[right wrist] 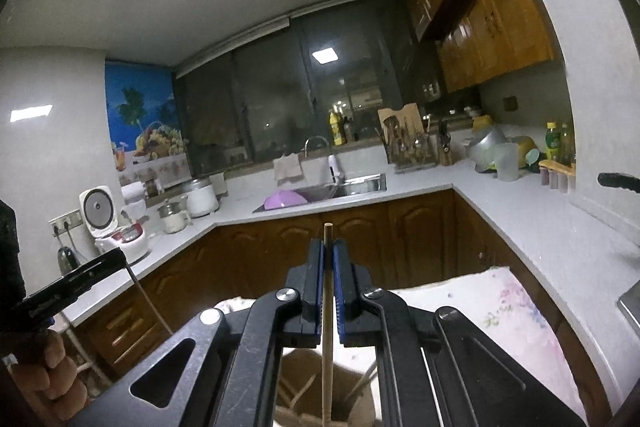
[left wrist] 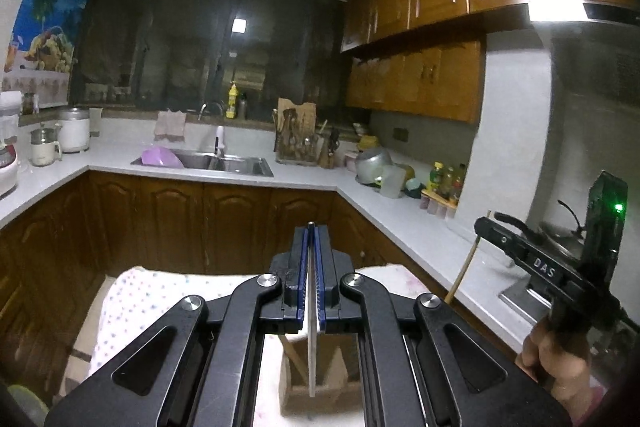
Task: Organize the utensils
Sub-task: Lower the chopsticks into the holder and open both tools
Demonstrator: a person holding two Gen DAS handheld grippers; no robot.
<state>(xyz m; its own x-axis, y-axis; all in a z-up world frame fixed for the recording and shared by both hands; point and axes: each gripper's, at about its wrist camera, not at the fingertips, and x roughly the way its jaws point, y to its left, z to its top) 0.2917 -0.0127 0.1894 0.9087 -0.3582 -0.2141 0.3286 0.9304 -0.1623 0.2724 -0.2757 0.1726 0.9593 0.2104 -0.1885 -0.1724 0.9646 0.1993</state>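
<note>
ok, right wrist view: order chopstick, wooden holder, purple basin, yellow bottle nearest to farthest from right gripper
1. chopstick, clamped in the right gripper.
2. wooden holder, just below.
3. purple basin, in the sink, left of centre.
4. yellow bottle, on the window ledge.

Holder (right wrist: 320,403) on cloth (right wrist: 500,311) below both tools; sink (left wrist: 224,163) on far counter (left wrist: 400,223), behind.

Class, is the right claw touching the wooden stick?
Touching. The right wrist view shows the right claw closed with both blue pads pressed against the wooden stick, which runs down between them.
</note>
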